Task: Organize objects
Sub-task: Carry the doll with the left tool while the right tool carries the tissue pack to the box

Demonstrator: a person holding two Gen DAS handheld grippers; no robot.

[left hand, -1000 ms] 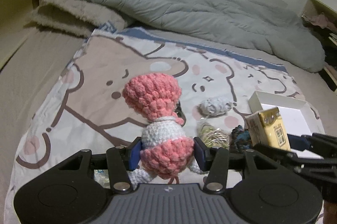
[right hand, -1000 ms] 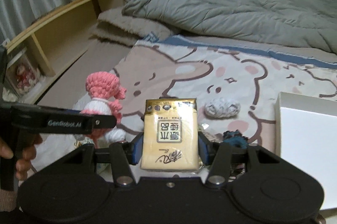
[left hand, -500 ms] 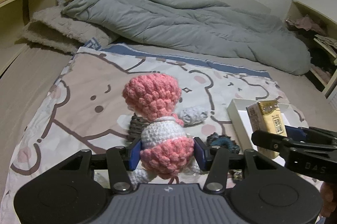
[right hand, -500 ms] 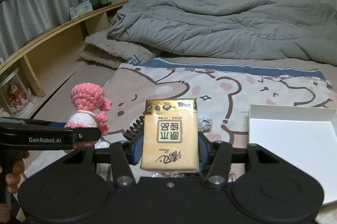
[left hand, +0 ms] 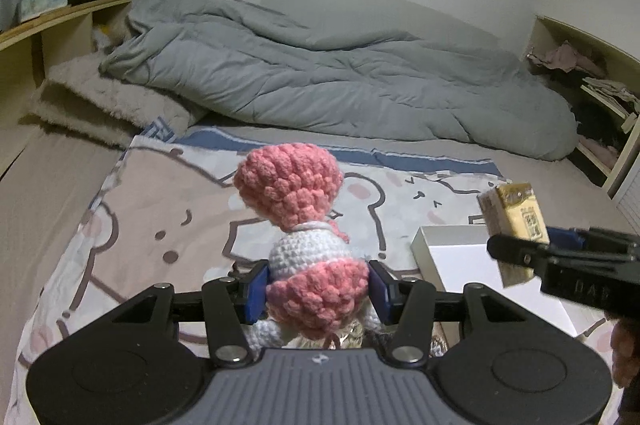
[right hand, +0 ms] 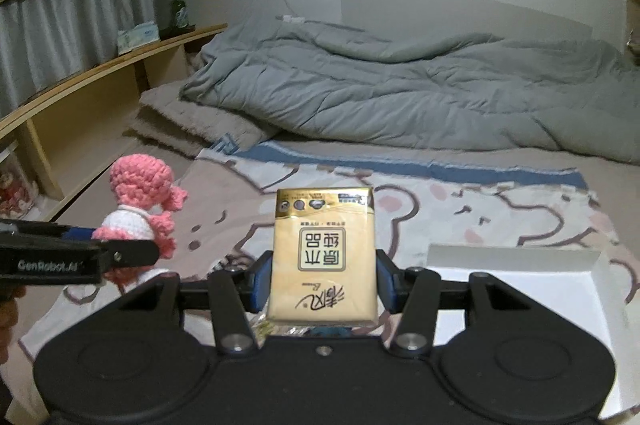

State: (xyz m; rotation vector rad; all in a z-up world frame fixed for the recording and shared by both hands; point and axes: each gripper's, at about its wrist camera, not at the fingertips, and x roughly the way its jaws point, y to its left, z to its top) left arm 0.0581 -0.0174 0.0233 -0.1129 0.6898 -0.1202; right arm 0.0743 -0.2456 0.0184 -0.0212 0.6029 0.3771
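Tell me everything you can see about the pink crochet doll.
The pink crochet doll is chunky knitted yarn: a bulbous pink head, a white torso and a ruffled pink skirt, with pale legs hanging below. It stands upright, lifted above the bear-print blanket, clamped at the skirt between the left tool's blue pads. From the right wrist view, pink tufts stick out beside its head.

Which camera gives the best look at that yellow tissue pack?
The right wrist view: the yellow tissue pack faces the lens, label readable, gripped in the right tongs. The left wrist view shows it only at an angle, partly hidden.
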